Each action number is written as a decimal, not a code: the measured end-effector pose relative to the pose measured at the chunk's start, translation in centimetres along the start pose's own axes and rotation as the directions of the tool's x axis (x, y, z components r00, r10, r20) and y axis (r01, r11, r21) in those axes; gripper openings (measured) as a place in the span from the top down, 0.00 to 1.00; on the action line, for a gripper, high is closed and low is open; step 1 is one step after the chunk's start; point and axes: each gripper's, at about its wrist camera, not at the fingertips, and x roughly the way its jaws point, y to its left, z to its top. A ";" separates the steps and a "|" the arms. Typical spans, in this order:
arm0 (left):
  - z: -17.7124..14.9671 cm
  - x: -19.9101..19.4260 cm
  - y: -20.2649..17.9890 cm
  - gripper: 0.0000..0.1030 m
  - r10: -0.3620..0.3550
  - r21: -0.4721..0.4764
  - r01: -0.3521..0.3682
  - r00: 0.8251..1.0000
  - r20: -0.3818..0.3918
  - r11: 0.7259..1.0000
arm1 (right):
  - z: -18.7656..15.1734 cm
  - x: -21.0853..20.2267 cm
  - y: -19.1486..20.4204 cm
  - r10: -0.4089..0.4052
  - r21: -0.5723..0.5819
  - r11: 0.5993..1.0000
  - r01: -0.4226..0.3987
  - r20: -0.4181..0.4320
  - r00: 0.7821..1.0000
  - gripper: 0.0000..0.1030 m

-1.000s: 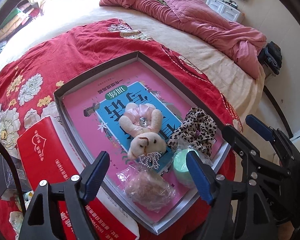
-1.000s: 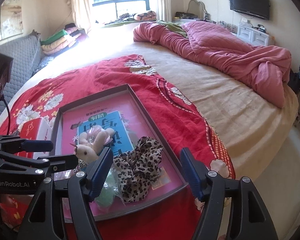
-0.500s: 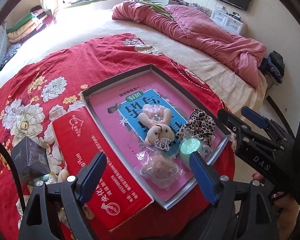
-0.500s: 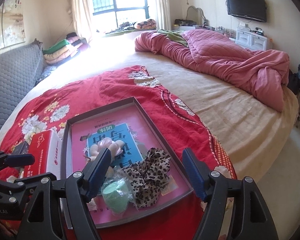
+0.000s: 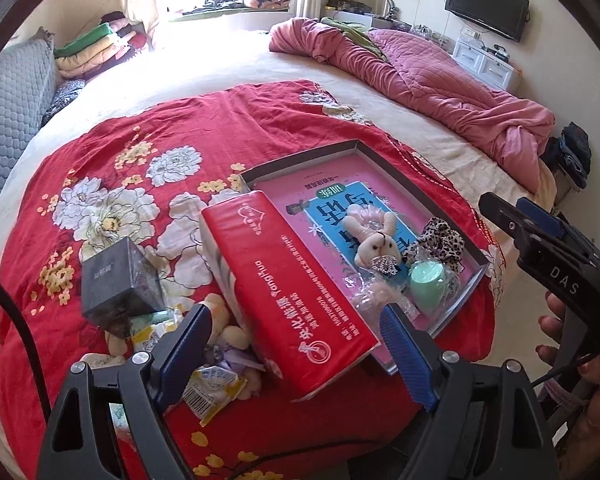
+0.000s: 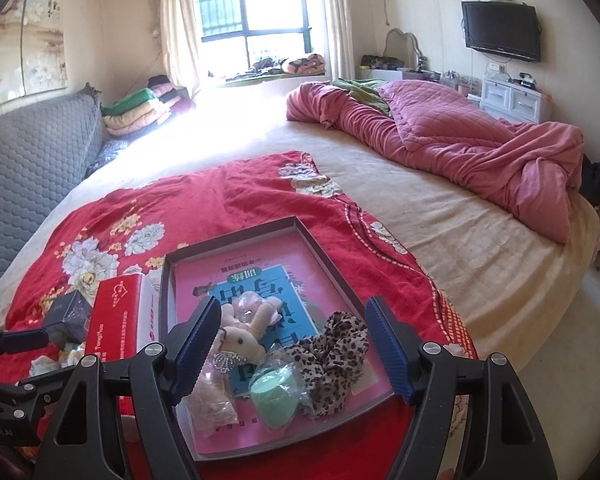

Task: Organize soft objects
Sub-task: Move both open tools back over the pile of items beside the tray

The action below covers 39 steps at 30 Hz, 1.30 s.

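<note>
Both hand-held grippers hang wide and empty; the left hand-held gripper [image 5: 296,354] has just been opening. Left of the tray [image 5: 384,168], past the red tissue pack [image 5: 284,288], a small plush toy [image 5: 228,328] lies among wrappers, nearest the left one, just ahead by its left finger.

A cream plush rabbit [image 6: 240,338] in a pink dress is laid on its back in the grey tray [image 6: 324,256], just beyond the right gripper's left finger [image 6: 194,344]. A leopard-print scrunchie [image 6: 332,356], a bagged mint-green ball [image 6: 274,394] and a bagged pink fluffy item [image 6: 212,404] are seen between the two fingers, all within the tray.
</note>
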 end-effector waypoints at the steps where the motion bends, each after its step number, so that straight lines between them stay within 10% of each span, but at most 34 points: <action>1: -0.1 -0.3 0.3 0.17 0.004 -0.006 -0.004 1.000 0.004 1.000 | 0.0 -0.2 0.3 0.003 -0.005 1.000 -0.003 0.000 1.000 0.26; 39: -4.5 -9.7 11.0 0.17 0.182 -0.201 -0.156 0.976 0.119 0.967 | 0.4 -7.2 15.0 0.239 -0.231 0.947 -0.224 0.038 0.970 0.25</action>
